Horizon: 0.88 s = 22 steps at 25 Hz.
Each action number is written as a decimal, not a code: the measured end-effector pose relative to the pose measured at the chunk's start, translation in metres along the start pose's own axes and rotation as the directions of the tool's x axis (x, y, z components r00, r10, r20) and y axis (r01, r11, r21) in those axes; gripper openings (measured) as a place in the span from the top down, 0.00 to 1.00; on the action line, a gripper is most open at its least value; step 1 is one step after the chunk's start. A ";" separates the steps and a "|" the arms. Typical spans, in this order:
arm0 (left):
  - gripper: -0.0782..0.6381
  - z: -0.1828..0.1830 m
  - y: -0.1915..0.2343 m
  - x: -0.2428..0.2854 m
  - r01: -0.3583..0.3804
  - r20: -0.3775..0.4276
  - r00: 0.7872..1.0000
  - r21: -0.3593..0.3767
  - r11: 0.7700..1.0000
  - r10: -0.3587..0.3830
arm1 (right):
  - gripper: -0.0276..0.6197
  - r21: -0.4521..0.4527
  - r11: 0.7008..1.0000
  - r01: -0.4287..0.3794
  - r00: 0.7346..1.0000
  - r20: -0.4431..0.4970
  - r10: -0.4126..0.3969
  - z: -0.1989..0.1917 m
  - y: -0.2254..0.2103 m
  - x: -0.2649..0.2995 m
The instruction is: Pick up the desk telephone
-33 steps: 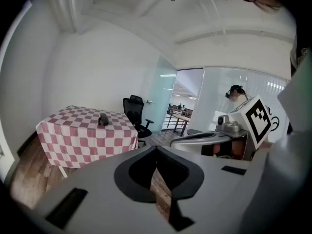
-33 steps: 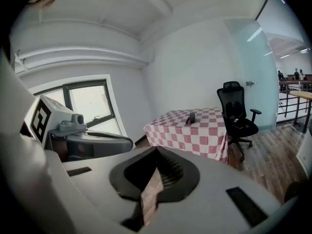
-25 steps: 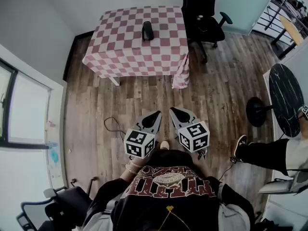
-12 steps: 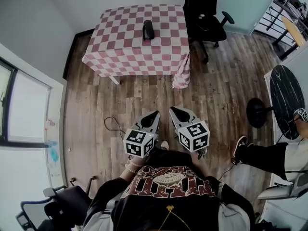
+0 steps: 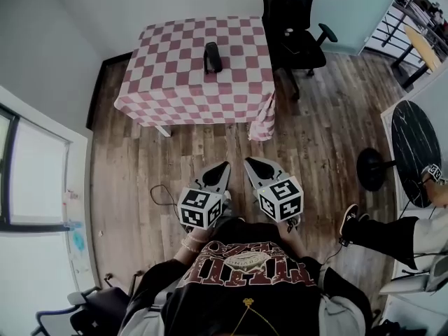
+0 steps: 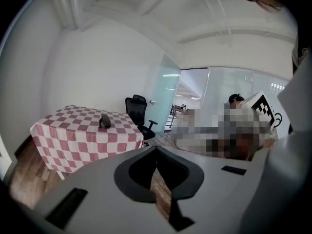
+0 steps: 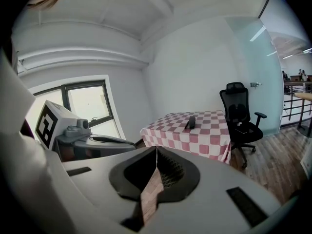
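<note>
Table (image 5: 175,82), checked cloth, stands across the wood floor, well apart from operator. Office chair (image 5: 294,26) sits by its far-right corner. Left gripper (image 5: 222,166) and right gripper (image 5: 250,163) are held side by side near the torso, both aimed at the table, prob. lined up for approach. Both are clenched, nothing betw. jaws. Desk telephone (image 5: 213,57) lies on the tabletop, far-centre, untouched. Phone too small and dark: handset vs. base and cord not discernible. Table legs mostly hidden by cloth.

telephone (image 5: 213,57) on table (image 5: 175,82) | chair (image 5: 290,26) right of table (just beside)
</note>
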State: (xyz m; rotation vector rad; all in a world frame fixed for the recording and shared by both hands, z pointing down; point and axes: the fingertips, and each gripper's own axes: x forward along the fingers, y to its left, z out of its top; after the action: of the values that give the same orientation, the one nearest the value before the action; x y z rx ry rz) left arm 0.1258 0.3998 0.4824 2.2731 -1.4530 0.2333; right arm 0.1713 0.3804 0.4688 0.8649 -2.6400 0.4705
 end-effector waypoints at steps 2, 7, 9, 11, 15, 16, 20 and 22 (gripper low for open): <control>0.89 0.005 0.010 0.008 0.005 -0.002 1.000 0.007 1.000 -0.005 | 0.93 -0.003 1.000 0.006 1.000 -0.003 -0.006 0.005 -0.006 0.010; 0.89 0.014 0.029 0.024 0.017 -0.017 1.000 0.033 0.999 -0.017 | 0.93 -0.006 1.000 0.006 1.000 -0.019 -0.006 0.015 -0.015 0.035; 0.89 0.017 0.037 0.030 0.025 -0.021 0.999 0.033 0.999 -0.025 | 0.93 0.001 1.000 0.008 1.000 -0.018 -0.008 0.019 -0.019 0.045; 0.89 0.018 0.045 0.035 0.032 -0.027 0.999 0.031 0.999 -0.031 | 0.93 0.012 1.000 0.012 1.000 -0.019 -0.012 0.020 -0.021 0.055; 0.89 0.022 0.060 0.043 0.039 -0.035 0.999 0.032 0.999 -0.038 | 0.93 0.027 1.000 0.013 1.000 -0.028 -0.012 0.023 -0.025 0.072; 0.89 0.022 0.064 0.044 0.041 -0.036 0.999 0.033 0.999 -0.040 | 0.93 0.028 1.000 0.014 0.999 -0.029 -0.013 0.023 -0.025 0.076; 0.89 0.022 0.074 0.047 0.054 -0.044 0.998 0.038 0.998 -0.052 | 0.93 0.036 0.999 0.026 0.999 -0.024 -0.025 0.024 -0.027 0.087; 0.89 0.022 0.078 0.048 0.057 -0.049 0.997 0.034 0.998 -0.055 | 0.93 0.042 0.998 0.036 0.999 -0.022 -0.035 0.025 -0.028 0.091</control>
State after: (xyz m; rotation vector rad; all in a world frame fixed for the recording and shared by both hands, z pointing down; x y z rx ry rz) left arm 0.0746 0.3225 0.5009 2.3169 -1.3696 0.2967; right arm 0.1142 0.3029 0.4883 0.9127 -2.6001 0.5252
